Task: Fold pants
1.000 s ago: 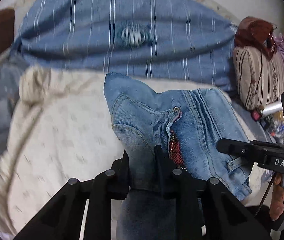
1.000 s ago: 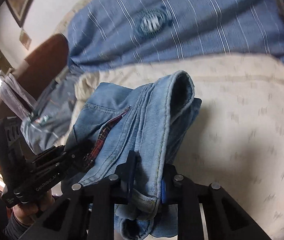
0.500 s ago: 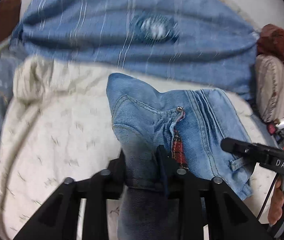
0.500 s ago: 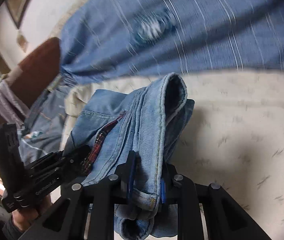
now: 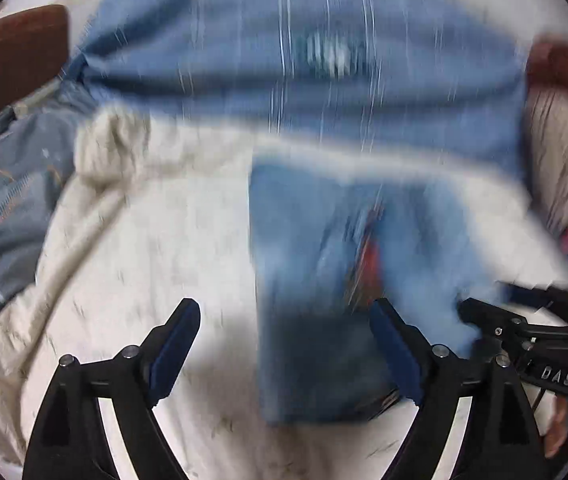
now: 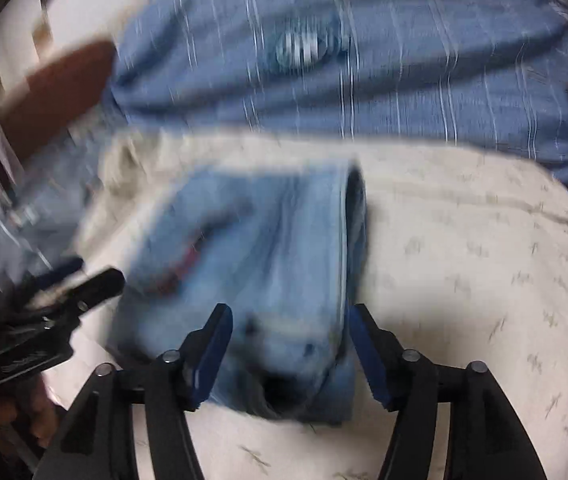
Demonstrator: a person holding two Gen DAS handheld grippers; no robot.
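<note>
Faded blue denim pants, matt and coarse, are seen on a cream woven bedspread; behind it, a striped blue cotton pillow, soft and matt.

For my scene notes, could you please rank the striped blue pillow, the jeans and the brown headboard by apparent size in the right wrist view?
1. Striped blue pillow, largest.
2. Jeans, though nearness may inflate them.
3. Brown headboard, smallest, partly hidden.
</note>
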